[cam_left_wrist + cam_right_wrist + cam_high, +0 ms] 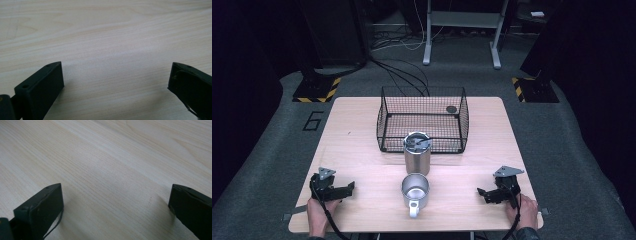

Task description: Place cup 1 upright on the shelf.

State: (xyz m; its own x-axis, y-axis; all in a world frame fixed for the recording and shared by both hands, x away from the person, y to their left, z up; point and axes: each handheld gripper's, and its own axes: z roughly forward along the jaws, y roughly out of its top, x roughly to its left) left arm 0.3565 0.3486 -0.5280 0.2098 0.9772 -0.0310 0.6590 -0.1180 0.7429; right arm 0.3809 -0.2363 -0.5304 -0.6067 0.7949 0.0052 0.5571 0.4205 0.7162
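— What have you got on the left?

— My left gripper (346, 189) rests on the table (362, 150) near its front left corner, with my left hand (318, 212) behind it. In the left gripper view its jaws stand wide apart with nothing but bare wood between them; it holds nothing.

— And in the middle?

— The metal mug (415, 190) stands upright between my two grippers, well apart from both, its handle turned toward me. Just behind it stands the tall steel canister (417, 152), upright, with a dark lid on top. Behind that, close to it, sits the black wire basket (422, 120); there's a small dark round thing (451, 109) at its far right corner, though whether it lies inside the basket I can't tell.

— And on the right?

— My right gripper (484, 192) lies on the table near the front right corner, pointing inward toward the mug, with my right hand (527, 210) behind it. In the right gripper view its jaws are also spread wide over bare wood, gripping nothing.
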